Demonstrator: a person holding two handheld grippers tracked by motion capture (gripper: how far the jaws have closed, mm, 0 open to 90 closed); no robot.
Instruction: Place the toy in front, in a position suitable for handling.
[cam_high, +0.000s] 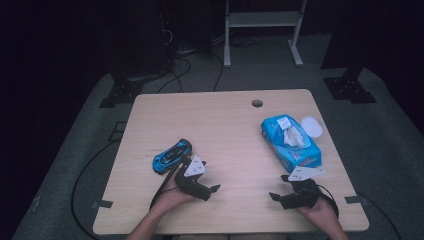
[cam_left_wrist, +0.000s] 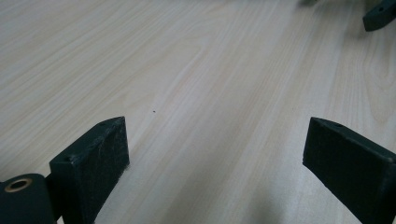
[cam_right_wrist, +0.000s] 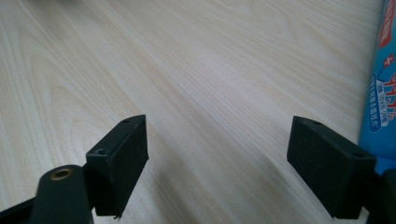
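Taking the blue toy car (cam_high: 172, 155) as the landmark: it sits on the left part of the wooden table (cam_high: 225, 120), lying at a slant. The left gripper (cam_high: 214, 189) is just to the car's near-right, with the grey plate on its top almost touching the car's tail, jaws spread wide with nothing between them. In the left gripper view (cam_left_wrist: 215, 154) there's just bare wood grain between its jaws. Further right of the car, well apart, is a blue pack of wipes (cam_high: 290, 142) with a white lid (cam_high: 311, 126) beside it. The right gripper (cam_high: 274, 196) sits near that pack's front end, also gaping wide and empty (cam_right_wrist: 217, 154), with the pack's edge (cam_right_wrist: 385, 79) at its right.
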